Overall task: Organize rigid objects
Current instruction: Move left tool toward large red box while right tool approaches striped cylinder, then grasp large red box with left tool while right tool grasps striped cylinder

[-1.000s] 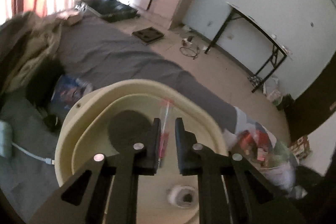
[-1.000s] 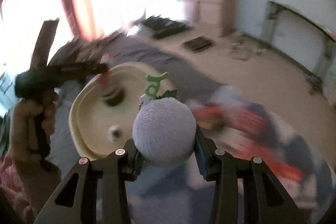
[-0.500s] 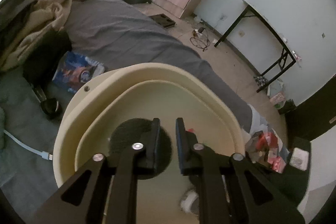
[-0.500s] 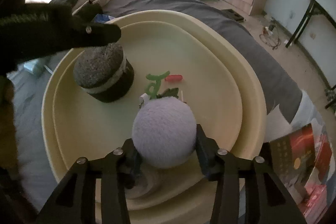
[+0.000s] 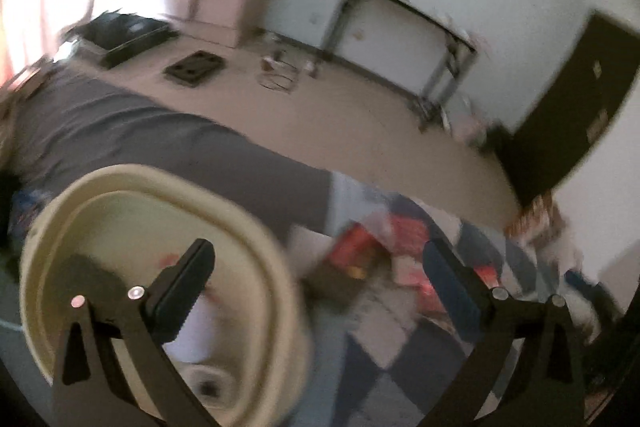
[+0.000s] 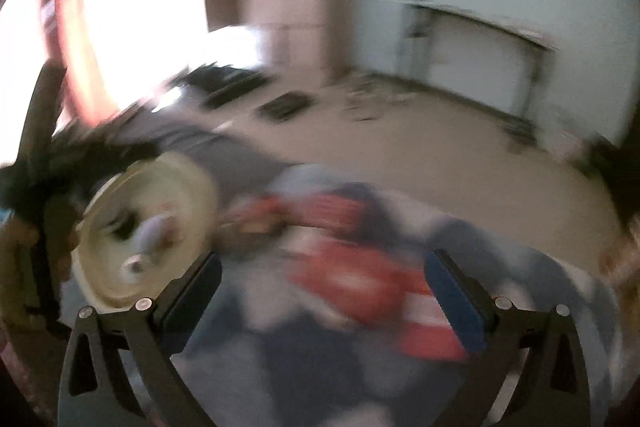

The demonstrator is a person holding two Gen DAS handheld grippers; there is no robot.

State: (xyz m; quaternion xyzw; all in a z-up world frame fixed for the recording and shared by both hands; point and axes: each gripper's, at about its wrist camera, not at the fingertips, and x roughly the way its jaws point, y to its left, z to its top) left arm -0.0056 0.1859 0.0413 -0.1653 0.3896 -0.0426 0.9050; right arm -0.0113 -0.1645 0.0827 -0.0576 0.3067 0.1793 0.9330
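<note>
We see both tools released, left tool point(image 5: 316, 267), right tool point(image 6: 322, 269); cream basin point(image 5: 256, 247) on bed at left, contents too blurred to tell orientation.

Both views motion-blurred. Cream basin point(image 5: 256, 223) cut by lower edge in left wrist view; dark object point(image 5: 90, 277) inside partly behind left gripper point(image 5: 316, 269) finger, identity unclear. In right wrist view, basin contents point(image 6: 148, 227) smeared, unreadable. Red-printed clutter point(image 6: 360, 267) between right gripper point(image 6: 322, 277) fingers too blurred to identify.
</note>
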